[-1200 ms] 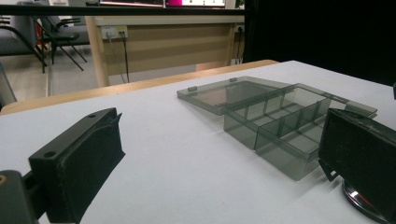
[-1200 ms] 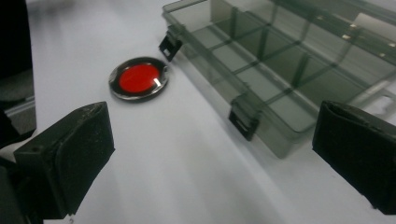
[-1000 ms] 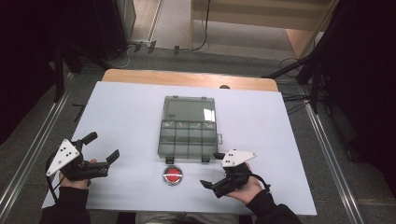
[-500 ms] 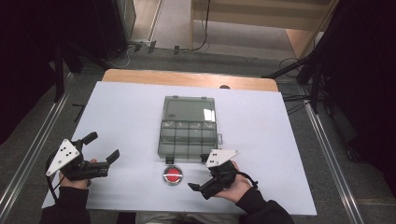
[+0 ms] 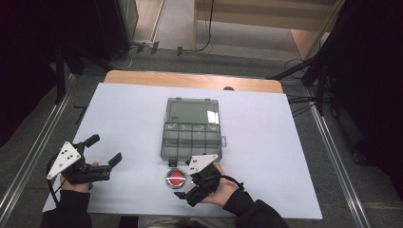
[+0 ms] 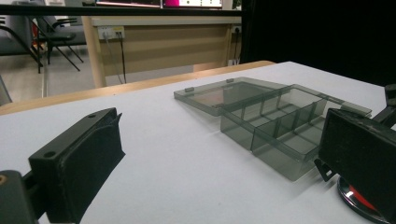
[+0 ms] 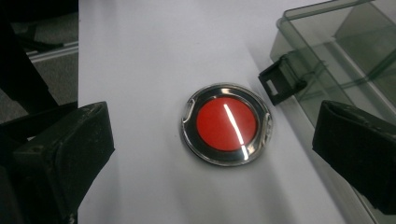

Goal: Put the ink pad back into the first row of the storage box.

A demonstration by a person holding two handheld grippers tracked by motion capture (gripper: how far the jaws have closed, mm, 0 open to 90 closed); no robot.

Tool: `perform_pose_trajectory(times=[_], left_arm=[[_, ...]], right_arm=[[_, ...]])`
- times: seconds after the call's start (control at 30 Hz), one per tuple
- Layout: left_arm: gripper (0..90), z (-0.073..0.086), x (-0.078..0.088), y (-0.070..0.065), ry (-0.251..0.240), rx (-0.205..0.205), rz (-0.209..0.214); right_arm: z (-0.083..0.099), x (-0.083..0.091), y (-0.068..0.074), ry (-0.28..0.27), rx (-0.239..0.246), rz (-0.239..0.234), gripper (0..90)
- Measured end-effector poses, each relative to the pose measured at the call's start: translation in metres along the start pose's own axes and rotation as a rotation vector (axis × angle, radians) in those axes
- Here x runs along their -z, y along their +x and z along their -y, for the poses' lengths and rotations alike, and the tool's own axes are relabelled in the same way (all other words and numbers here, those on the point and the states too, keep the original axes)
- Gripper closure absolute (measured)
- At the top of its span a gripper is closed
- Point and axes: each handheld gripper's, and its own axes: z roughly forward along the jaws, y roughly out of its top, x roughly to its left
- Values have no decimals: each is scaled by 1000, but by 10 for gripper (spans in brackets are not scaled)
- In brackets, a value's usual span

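Observation:
A smoky clear compartment box [image 5: 192, 141] lies in the middle of the white table [image 5: 128, 118], its lid [image 5: 193, 112] folded open away from me. Close in front of it sits a round red button with a chrome ring [image 5: 176, 178]. My right gripper [image 5: 185, 183] is open just right of the button, angled toward it. In the right gripper view the button [image 7: 226, 123] lies between the two spread jaws, untouched, with the box's black latch [image 7: 279, 83] beside it. My left gripper [image 5: 104, 149] rests open at the front left, nothing in it; its view shows the box [image 6: 275, 126] ahead.
A wooden table edge [image 5: 190, 80] runs along the far side. Metal rails [image 5: 332, 142] flank the table left and right. Dark stands and cables occupy the floor beyond. Bare white surface [image 5: 266, 142] stretches right of the box.
My right gripper has slid left along the front edge and turned toward the red button. The left gripper, the box and the button have stayed put.

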Motion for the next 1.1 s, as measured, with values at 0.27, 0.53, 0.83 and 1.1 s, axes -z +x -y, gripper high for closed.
perform_pose_trajectory(times=[0.27,0.53,0.83,1.1], left_arm=[[0,0,-1,-1,0,-1,6],[0,0,-1,-2,4,-3,12],[0,0,-2,-2,13,-17,12],[0,0,-1,-3,7,-16,9]], right_arm=[[-10,-22,3,47,29,8,0],[-12,-36,5,116,50,27,10],[-10,-42,3,137,20,35,63],[-8,-42,1,149,-14,87,152]])
